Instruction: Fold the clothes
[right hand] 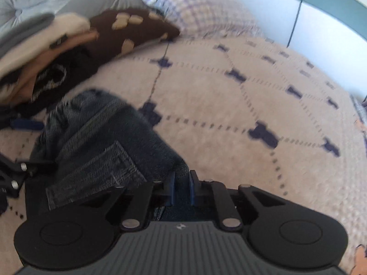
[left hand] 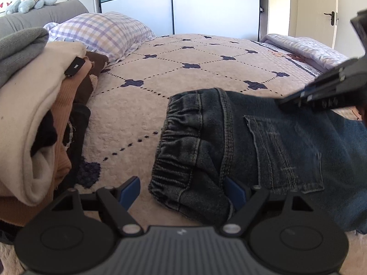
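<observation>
Dark blue jeans [left hand: 263,151] lie folded on the pink quilted bed, elastic waistband to the left, back pocket up. My left gripper [left hand: 181,192] is open, its right finger under the waistband corner, its left finger on bare quilt. My right gripper [right hand: 181,190] is shut on a fold of the jeans [right hand: 103,146]; it also shows in the left wrist view [left hand: 321,94] at the jeans' far right edge. The right wrist view is blurred.
A stack of folded clothes [left hand: 34,114] sits at the left, cream, grey, orange and brown. A checked pillow [left hand: 101,32] and a wardrobe [left hand: 179,6] lie beyond. A folded lilac blanket [left hand: 305,48] sits at the far right. The quilt [left hand: 183,68] spreads out behind the jeans.
</observation>
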